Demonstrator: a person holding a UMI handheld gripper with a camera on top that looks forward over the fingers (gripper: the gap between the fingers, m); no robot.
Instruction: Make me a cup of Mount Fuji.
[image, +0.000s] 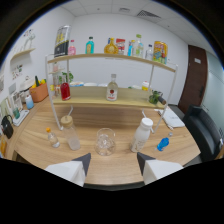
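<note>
My gripper (113, 161) hovering over the wooden table (120, 162), fingers apart, empty glass (105, 141) just ahead between them, white bottle (141, 134) to its right, lidded clear bottle (70, 133) left, shelf (112, 58) of bottles beyond.

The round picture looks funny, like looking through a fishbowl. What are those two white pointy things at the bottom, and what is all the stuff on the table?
Those white pointy things are the tongs, a grabbing tool a person carries in one hand. A camera rides on the tool and looks forward, so everything bends into a circle. The tongs are open and hold nothing. Just ahead of them, on the wooden table, stands a clear round drinking glass. To one side is a clear plastic cup with a straw and a tiny bottle with a yellow cap. To the other side is a tall white bottle and a small blue bottle. Behind them, wooden shelves hold many colourful bottles.
</note>
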